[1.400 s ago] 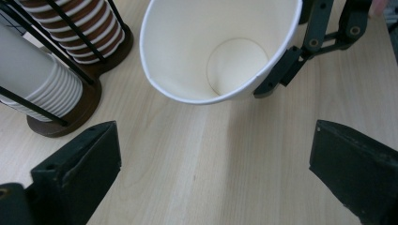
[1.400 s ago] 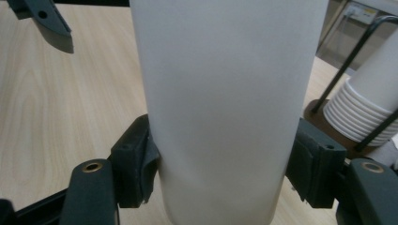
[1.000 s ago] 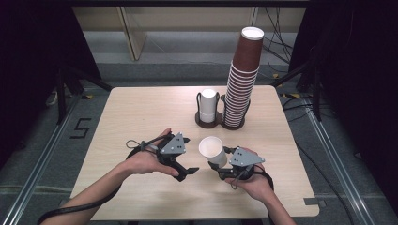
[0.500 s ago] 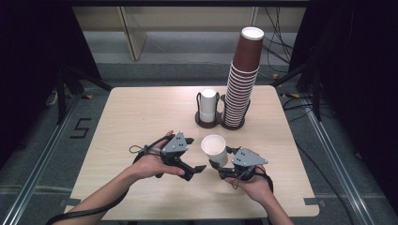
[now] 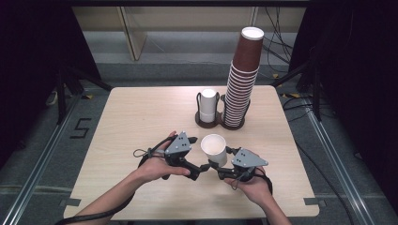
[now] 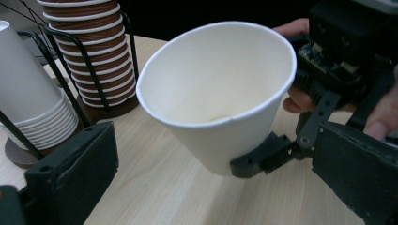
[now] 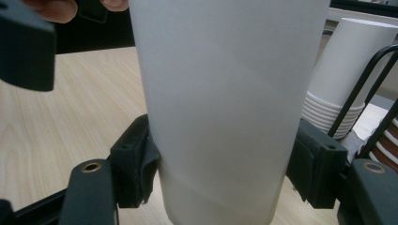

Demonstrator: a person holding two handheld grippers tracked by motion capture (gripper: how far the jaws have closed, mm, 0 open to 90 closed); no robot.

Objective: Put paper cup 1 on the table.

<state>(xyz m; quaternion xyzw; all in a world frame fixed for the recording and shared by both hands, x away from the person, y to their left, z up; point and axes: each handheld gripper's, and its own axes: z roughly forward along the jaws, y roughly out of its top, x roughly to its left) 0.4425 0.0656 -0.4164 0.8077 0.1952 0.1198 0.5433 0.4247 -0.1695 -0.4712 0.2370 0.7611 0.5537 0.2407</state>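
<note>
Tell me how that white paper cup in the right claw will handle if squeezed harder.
The white cup looks thin-walled and empty, so probably light and easily crushed. The right claw grips it low, near the base; its wide open top may flex or tilt if bumped.

I see a white paper cup (image 5: 214, 148) over the wooden table's (image 5: 136, 117) near edge, between my two grippers. Toward the far edge, a black wire rack (image 5: 210, 123) holds a short white cup stack (image 5: 208, 105) left of a tall brown cup stack (image 5: 241, 82).

The high view looks forward and down over the table (image 5: 141, 117). Both gripper views sit low and close, sharing the white paper cup (image 6: 220, 93) and cup racks (image 6: 94, 56).
</note>
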